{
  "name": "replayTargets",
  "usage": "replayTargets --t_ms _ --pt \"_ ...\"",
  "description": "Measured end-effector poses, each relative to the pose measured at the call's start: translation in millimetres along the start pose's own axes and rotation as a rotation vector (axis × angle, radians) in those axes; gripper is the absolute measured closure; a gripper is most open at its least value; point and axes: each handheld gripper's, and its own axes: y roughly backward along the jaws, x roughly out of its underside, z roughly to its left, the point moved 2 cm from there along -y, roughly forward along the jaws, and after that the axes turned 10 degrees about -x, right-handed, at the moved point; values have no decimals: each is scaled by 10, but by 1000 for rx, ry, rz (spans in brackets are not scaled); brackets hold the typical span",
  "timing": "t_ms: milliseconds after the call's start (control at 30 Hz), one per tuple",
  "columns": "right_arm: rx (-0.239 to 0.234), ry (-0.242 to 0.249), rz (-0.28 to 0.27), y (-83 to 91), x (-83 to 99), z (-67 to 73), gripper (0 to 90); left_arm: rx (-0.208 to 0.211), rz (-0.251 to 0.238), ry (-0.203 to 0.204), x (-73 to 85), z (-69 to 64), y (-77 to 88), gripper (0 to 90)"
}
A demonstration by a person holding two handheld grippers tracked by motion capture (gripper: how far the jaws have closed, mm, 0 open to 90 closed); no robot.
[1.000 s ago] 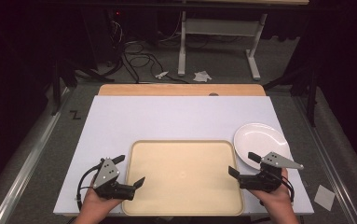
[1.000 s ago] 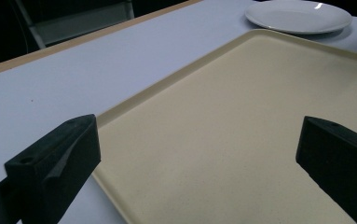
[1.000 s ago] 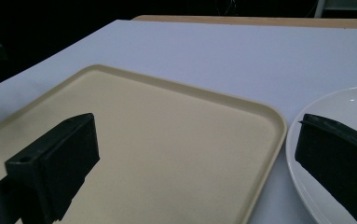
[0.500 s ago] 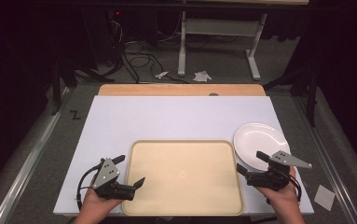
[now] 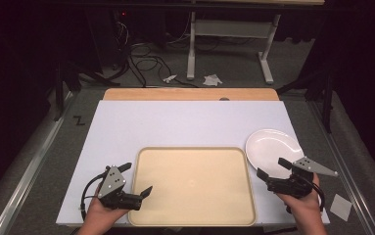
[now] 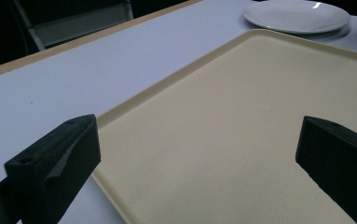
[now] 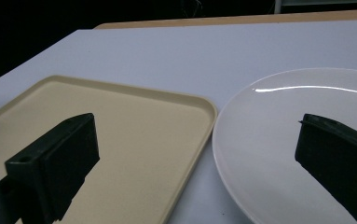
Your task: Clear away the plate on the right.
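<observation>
A beige tray point(image 5: 195, 183) lies at the near middle of the white table point(image 5: 185, 122), with nothing on it. A white plate point(image 5: 273, 145) sits just right of the tray. My left gripper point(image 5: 137, 178) is open at the tray's near left corner, one jaw over the tray, one over the table; its view shows the tray point(image 6: 241, 121) and the plate point(image 6: 297, 15) far off. My right gripper point(image 5: 273, 167) is open at the plate's near edge, right of the tray. Its jaws frame the tray's corner point(image 7: 134, 121) and the plate point(image 7: 297, 135).
A wooden strip point(image 5: 190, 94) runs along the table's far edge. Beyond it on the floor are cables point(image 5: 141, 56), a white desk frame point(image 5: 229, 34) and paper scraps point(image 5: 212, 79). A paper slip point(image 5: 341, 205) lies right of the table.
My right gripper has moved right, off the tray's edge to the plate's near rim. The left gripper has stayed put.
</observation>
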Motion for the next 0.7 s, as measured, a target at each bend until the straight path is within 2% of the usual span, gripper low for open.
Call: replayTargets --t_ms 400,700 --pt "54 -37 -25 138 27 -184 1 2 -2 -3 -14 -1 -22 7" --pt "74 -59 -44 235 47 -245 0 5 -10 1 -34 0 -49 7"
